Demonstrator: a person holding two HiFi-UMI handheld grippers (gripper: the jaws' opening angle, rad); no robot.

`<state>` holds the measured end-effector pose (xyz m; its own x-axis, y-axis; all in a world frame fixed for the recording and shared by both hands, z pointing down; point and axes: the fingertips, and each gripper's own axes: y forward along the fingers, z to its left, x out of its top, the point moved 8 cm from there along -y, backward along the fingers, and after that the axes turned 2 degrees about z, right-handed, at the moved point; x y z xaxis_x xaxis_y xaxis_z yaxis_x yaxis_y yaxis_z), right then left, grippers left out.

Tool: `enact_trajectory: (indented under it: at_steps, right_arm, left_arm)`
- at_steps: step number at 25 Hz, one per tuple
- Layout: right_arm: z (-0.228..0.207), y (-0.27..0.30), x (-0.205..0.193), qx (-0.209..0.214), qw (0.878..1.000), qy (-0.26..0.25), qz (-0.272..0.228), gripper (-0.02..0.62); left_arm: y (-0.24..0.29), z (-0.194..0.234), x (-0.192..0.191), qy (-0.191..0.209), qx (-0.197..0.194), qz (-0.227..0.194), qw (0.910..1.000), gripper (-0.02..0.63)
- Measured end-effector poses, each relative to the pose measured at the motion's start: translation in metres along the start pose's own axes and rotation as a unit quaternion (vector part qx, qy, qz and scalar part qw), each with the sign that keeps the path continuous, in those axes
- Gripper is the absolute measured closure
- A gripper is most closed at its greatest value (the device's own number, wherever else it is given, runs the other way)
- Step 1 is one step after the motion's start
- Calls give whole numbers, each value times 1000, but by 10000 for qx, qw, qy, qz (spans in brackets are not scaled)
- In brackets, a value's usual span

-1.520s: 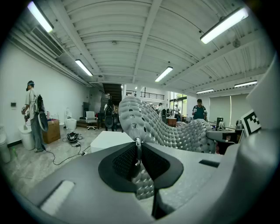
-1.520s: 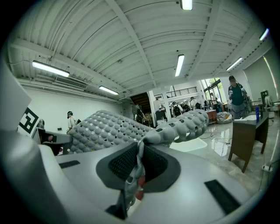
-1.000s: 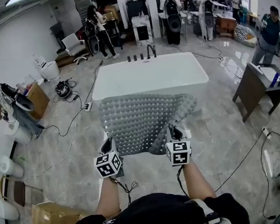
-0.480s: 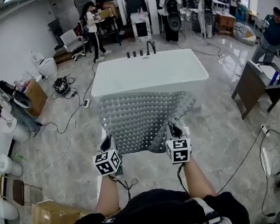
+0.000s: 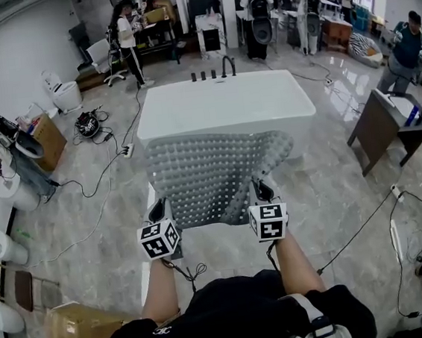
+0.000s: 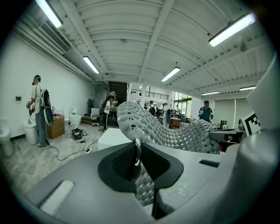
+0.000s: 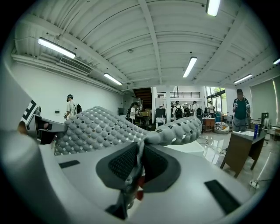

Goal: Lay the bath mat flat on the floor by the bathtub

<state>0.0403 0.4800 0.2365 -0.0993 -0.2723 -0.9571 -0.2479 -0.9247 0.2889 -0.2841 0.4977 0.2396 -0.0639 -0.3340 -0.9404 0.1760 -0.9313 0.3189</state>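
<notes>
Left tool clenched on the near left edge of the grey nubbed bath mat. Right tool clenched on the near right edge, which is bunched there. The mat hangs spread between both, off the floor. Its far edge is by the white bathtub; contact unclear. People stand far back.

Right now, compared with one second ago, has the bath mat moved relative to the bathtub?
No, not visibly. The far edge of the bath mat lies at the near rim of the bathtub as before; both slid up the head view together.
</notes>
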Motion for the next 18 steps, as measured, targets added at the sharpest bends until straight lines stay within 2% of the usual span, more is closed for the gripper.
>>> enact_trajectory:
  at_steps: [8, 18]
  right_arm:
    - [25, 17, 9, 45, 9999, -113, -44, 558]
    - [-2, 68, 15, 36, 9999, -15, -108, 558]
  left_arm:
    - [7, 28, 5, -4, -14, -28, 10000, 569]
    - [65, 24, 18, 102, -62, 32, 9999, 569]
